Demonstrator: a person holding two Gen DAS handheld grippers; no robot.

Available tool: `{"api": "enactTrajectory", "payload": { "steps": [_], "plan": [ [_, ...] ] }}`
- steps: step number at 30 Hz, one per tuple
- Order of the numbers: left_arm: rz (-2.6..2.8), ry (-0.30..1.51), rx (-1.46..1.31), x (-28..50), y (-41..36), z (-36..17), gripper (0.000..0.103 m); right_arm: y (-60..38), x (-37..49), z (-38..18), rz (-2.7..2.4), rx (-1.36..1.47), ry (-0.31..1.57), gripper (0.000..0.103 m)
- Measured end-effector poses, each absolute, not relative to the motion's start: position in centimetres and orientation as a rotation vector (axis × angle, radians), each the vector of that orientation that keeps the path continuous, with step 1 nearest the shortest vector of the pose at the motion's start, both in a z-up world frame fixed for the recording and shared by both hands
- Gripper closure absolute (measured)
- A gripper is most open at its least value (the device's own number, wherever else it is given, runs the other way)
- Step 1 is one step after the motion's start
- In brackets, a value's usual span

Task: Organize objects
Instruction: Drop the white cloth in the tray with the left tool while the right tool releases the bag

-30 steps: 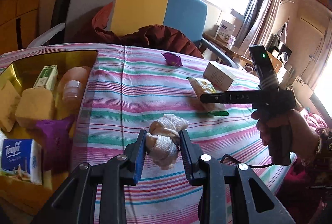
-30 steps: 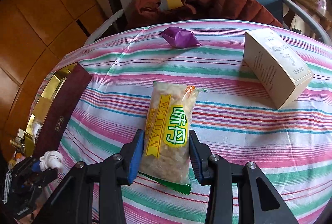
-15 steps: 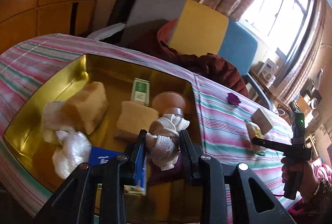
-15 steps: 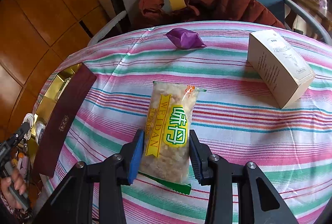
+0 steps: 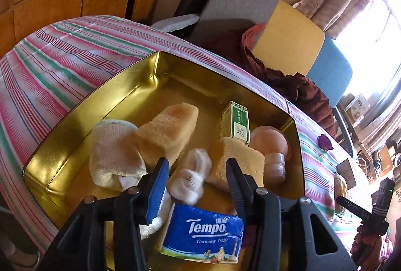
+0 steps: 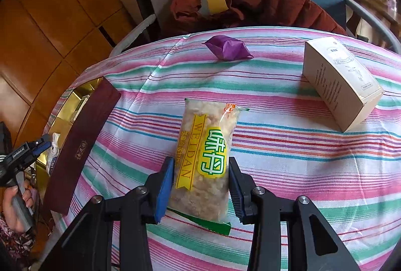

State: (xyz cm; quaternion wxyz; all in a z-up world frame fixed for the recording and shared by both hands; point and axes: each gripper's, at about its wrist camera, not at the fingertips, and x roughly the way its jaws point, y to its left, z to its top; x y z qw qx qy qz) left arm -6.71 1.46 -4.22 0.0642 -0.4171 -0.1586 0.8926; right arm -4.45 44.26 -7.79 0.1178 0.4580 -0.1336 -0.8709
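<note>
My left gripper (image 5: 196,185) is open above the gold tin tray (image 5: 82,105). A white knotted cloth bundle (image 5: 191,179), blurred, is between and below the fingers, loose over the tray. My right gripper (image 6: 200,185) is open with its fingers on either side of a clear snack packet with a yellow label (image 6: 206,158) that lies on the striped tablecloth (image 6: 300,170). I cannot tell whether the pads touch the packet.
The tray holds two yellow sponges (image 5: 165,133), a rolled cloth (image 5: 115,150), a green box (image 5: 235,121), a peach bottle (image 5: 272,145) and a Tempo tissue pack (image 5: 203,233). A purple pouch (image 6: 228,47), a white carton (image 6: 340,82) and the tray's dark red wall (image 6: 80,145) are on the table.
My left gripper swung from the table to over the tray, then opened and let go of the white cloth bundle. The right gripper stayed around the snack packet.
</note>
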Motion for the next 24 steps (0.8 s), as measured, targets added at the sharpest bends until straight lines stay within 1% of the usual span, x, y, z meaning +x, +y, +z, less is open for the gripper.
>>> {"api": "enactTrajectory", "payload": {
  "steps": [5,11,14,17,20,24],
  "plan": [
    [2.721,-0.472,-1.192,-5.1,1.5,-4.1,0.055,43.9,-4.2,-7.3,-2.545,1.303,-0.377,0.061],
    [2.673,-0.285,-1.117,-3.2,4.1,-3.4,0.055,42.5,-4.4,-6.4,-2.505,1.268,-0.342,0.061],
    [2.629,-0.224,-1.064,-2.0,5.1,-3.2,0.055,40.8,-4.7,-6.0,-2.470,1.290,-0.310,0.061],
    [2.577,-0.233,-1.018,-0.7,5.6,-3.0,0.055,38.2,-5.1,-5.0,-2.434,1.271,-0.276,0.061],
    [2.546,-0.232,-1.028,-0.4,5.7,-3.2,0.055,34.7,-6.0,-3.5,-2.392,1.235,-0.229,0.061],
    [2.530,-0.255,-1.028,-0.2,4.8,-3.0,0.055,28.8,-7.7,-1.8,-2.336,1.199,-0.117,0.061]
  ]
}}
